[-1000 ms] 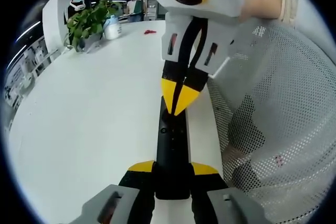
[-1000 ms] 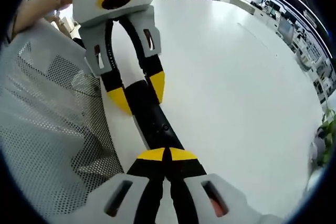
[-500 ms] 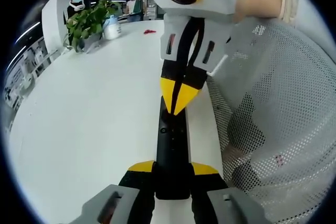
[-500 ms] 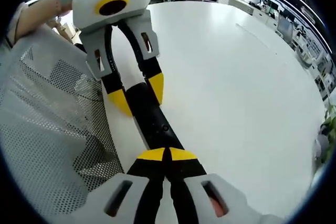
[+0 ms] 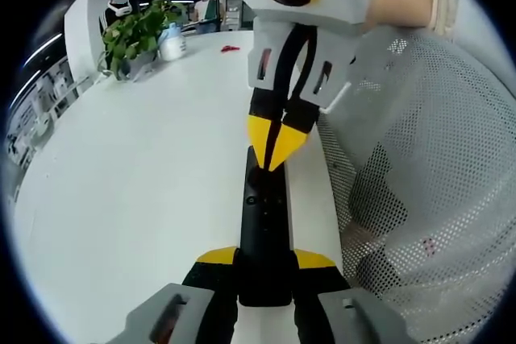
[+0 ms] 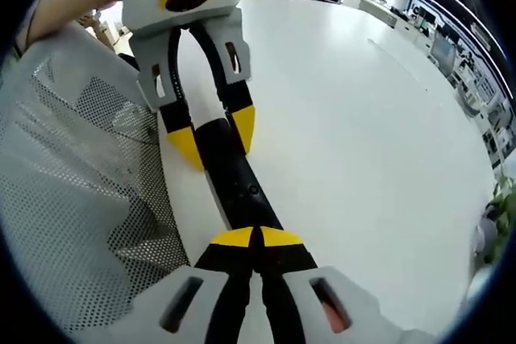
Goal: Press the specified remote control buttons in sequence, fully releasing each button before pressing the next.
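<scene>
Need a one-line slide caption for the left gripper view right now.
Left gripper clamps a black remote on the white table while the right gripper tips touch it.

The right gripper [image 5: 274, 159] has lifted off the remote [image 5: 263, 227].

The remote control [image 5: 264, 223] is black. Each claw has yellow tips on black fingers and a white body: the left claw [image 5: 264, 257], and the right claw [image 6: 256, 238]. The surface [image 5: 137, 175] is plain white. Past its edge, a chair back [image 5: 427, 167] is white mesh dotted with small dark holes. A plant [image 5: 137, 31] at the far corner is green.
</scene>
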The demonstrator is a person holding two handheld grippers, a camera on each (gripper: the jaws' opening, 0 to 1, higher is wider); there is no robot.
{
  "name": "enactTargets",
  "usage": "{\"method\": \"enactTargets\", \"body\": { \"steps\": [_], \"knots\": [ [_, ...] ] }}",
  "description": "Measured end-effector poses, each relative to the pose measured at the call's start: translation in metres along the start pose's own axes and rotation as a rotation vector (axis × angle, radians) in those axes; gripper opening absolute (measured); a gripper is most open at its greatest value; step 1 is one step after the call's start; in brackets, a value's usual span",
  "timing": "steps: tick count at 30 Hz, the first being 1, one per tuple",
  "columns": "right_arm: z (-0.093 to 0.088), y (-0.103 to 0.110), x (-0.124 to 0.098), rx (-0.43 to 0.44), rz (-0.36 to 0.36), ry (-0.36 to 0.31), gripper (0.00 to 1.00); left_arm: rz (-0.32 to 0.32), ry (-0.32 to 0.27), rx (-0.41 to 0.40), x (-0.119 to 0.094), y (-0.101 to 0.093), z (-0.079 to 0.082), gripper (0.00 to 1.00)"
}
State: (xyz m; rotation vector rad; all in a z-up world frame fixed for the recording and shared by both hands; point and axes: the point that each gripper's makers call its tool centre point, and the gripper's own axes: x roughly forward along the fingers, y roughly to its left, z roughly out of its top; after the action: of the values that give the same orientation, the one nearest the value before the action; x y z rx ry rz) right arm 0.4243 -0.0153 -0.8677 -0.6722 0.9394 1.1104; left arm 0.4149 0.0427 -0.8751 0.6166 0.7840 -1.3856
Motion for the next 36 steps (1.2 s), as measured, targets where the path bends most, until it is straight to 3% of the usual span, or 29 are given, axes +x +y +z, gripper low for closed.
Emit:
{"method": "enactTargets", "body": {
  "steps": [3,7,9,15,20,25,31,34,36],
  "knots": [
    [0.0,0.001,0.001,0.003,0.0,0.001,0.01,0.0,0.0,0.0,0.0,0.0,0.0,0.25],
    [0.0,0.002,0.002,-0.074,-0.018,0.033,0.0,-0.001,0.002,0.003,0.0,0.0,0.0,0.25],
    [0.0,0.001,0.002,-0.071,-0.018,0.033,0.0,-0.002,0.003,0.005,0.0,0.0,0.0,0.25],
    [0.0,-0.003,0.0,0.034,0.001,-0.014,0.0,-0.001,0.002,0.003,0.0,0.0,0.0,0.25],
    [0.0,-0.001,0.0,0.061,0.01,-0.023,0.0,0.0,0.003,0.003,0.0,0.0,0.0,0.25],
    [0.002,0.001,0.001,-0.024,-0.014,0.004,0.0,0.008,-0.003,-0.005,0.0,0.0,0.0,0.24],
    [0.01,0.008,0.007,-0.109,-0.019,-0.025,0.0,0.005,0.004,-0.033,0.0,0.001,0.001,0.24],
    [0.013,0.01,0.007,-0.16,-0.028,-0.024,0.0,-0.001,0.021,-0.125,0.0,0.002,0.002,0.24],
    [0.013,0.009,0.007,-0.2,-0.044,-0.013,0.0,-0.005,0.019,-0.13,0.0,0.003,0.003,0.24]
  ]
}}
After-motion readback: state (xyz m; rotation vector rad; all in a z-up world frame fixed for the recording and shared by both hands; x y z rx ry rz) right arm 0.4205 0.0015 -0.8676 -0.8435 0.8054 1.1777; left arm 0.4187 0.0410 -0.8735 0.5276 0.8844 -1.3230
